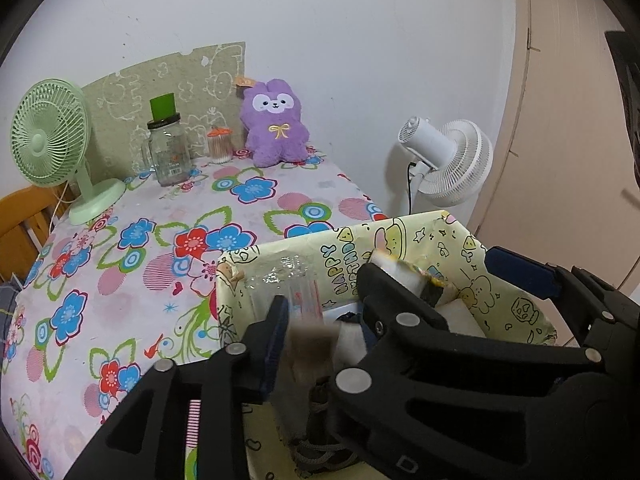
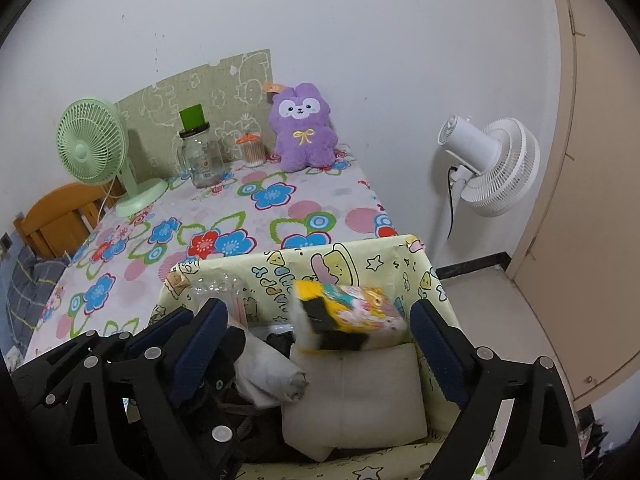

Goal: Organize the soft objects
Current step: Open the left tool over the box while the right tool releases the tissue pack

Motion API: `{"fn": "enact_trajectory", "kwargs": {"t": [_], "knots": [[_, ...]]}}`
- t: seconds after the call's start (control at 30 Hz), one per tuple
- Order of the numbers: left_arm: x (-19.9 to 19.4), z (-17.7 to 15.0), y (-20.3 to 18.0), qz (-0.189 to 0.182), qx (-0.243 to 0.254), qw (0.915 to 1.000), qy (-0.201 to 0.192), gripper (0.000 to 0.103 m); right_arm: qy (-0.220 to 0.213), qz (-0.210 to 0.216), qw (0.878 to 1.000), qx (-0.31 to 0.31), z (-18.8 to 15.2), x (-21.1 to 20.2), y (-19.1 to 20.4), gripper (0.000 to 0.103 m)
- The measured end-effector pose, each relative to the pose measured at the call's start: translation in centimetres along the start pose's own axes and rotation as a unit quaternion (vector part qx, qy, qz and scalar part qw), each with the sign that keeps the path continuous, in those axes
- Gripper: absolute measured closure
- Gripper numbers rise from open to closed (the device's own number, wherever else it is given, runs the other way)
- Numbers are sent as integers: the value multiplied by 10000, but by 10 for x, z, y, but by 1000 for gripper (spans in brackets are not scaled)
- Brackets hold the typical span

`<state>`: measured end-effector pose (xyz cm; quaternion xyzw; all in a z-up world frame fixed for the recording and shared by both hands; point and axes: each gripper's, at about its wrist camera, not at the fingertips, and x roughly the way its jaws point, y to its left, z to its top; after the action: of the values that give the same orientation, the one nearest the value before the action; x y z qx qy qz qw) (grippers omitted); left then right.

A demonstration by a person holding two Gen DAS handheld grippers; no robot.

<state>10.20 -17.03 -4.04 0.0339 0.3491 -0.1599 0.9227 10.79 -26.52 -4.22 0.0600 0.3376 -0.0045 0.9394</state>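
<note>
Right gripper (image 2: 318, 344): jaws spread wide over the cartoon-print box (image 2: 404, 256), nothing pinched; a blurred yellow, black and white soft toy (image 2: 344, 316) sits between the fingers, apart from both, above a pale cushion (image 2: 352, 392).
Left gripper (image 1: 320, 304): jaws parted over the same box (image 1: 436, 236); a blurred brown-and-white soft item (image 1: 316, 348) lies between them, contact unclear.
Box: near corner of the floral worktop (image 2: 256, 208).
Purple plush bunny (image 2: 303, 128): upright at the far edge, against the wall.
Green fan (image 2: 94, 144), glass jar (image 2: 200, 156): far left.
</note>
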Motion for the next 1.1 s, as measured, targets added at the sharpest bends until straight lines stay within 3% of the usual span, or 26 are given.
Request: {"fn": "enact_trajectory", "kwargs": {"t": [0.1,0.23,1.1], "knots": [[2,1,-1,-59,4,10000,18,32,-6,-28,10000,2,1,0,-1,8],[1,2,-3,-99,40,9999,2,20,-20,-50,10000,9,1,0,-2,8],[-62,-8,26,353,-16,9982,-491,9,-407,17,9992,-48,-3,-51,37,8]]}}
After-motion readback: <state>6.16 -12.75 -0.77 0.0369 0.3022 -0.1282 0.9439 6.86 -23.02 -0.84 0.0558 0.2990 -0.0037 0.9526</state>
